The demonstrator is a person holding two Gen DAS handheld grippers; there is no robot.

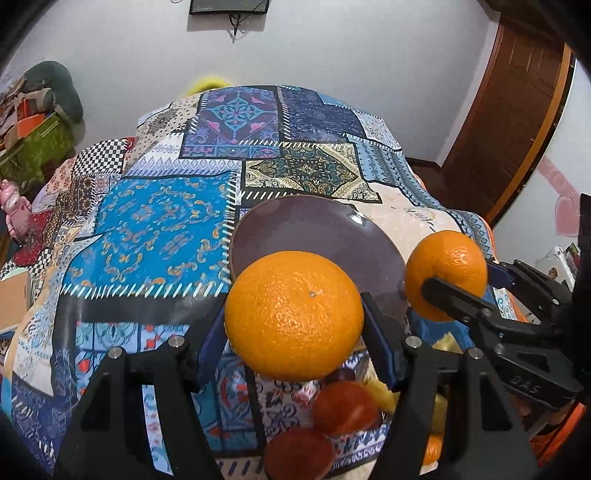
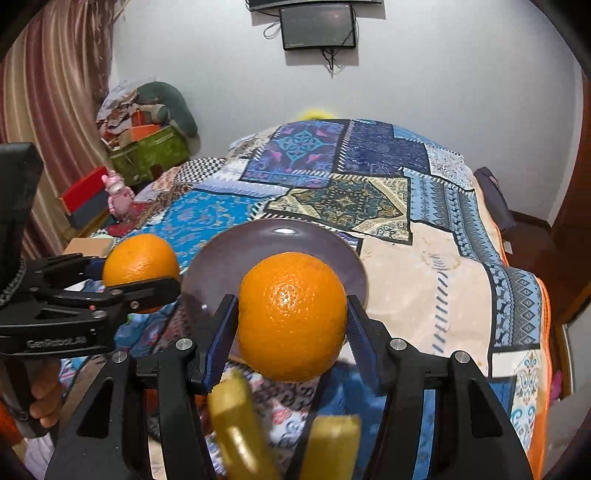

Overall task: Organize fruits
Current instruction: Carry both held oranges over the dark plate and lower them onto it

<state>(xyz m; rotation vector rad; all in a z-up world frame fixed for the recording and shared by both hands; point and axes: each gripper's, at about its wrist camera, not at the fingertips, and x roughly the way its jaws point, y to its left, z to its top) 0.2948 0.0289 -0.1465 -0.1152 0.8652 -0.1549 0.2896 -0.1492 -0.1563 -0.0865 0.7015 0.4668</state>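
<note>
Oranges fill both views above a bed spread with a blue patchwork-patterned quilt (image 1: pixel 155 229). The left hand-held gripper (image 1: pixel 293 325) has its two blue-padded fingers (image 1: pixel 376 343) closed against the sides of a round, bright orange fruit (image 1: pixel 293 315), which hangs clear of the quilt. The right hand-held gripper (image 2: pixel 291 325) likewise clamps a second round orange (image 2: pixel 291 315) between its own pads, also lifted off the bed. The two fruits are held side by side, near each other but apart, in front of a shallow round purple-grey plate (image 1: pixel 317 229) that lies on the quilt beyond them. Below the left gripper, close to the lens and blurred, lie two reddish-orange round fruits (image 1: pixel 345 408) with something yellow beside them. In the right wrist view, blurred yellow banana-like pieces (image 2: pixel 236 421) sit under the gripper. A dark flat screen (image 2: pixel 317 27) hangs on the white wall behind the bed, and a green box of clutter (image 2: pixel 151 149) stands in the far left corner.
</note>
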